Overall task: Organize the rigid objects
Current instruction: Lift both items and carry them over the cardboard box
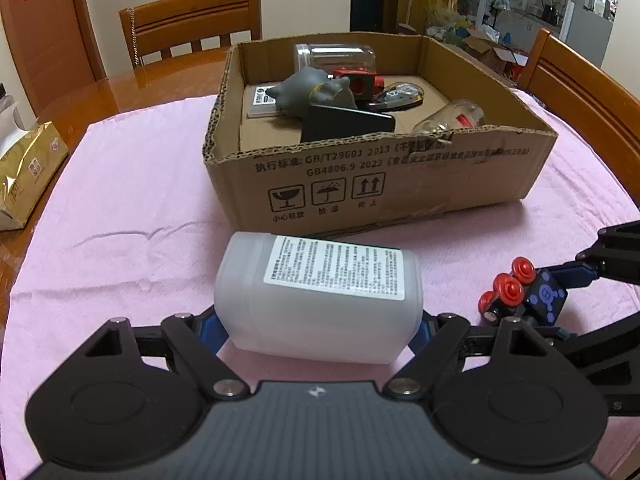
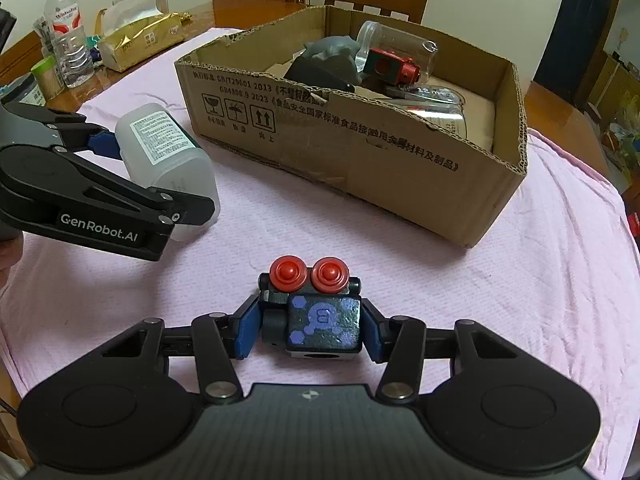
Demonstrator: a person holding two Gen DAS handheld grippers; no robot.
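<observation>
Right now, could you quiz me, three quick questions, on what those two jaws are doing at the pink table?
1. True or false: the white plastic bottle lies on its side between the left gripper's jaws.
2. What sits between the right gripper's jaws?
A. grey animal figure
B. toy robot with red eyes
C. red block
3. Fill in: both outside items rest on the pink cloth in front of the ____.

Key: 1 true; 2 B; 3 cardboard box.
</observation>
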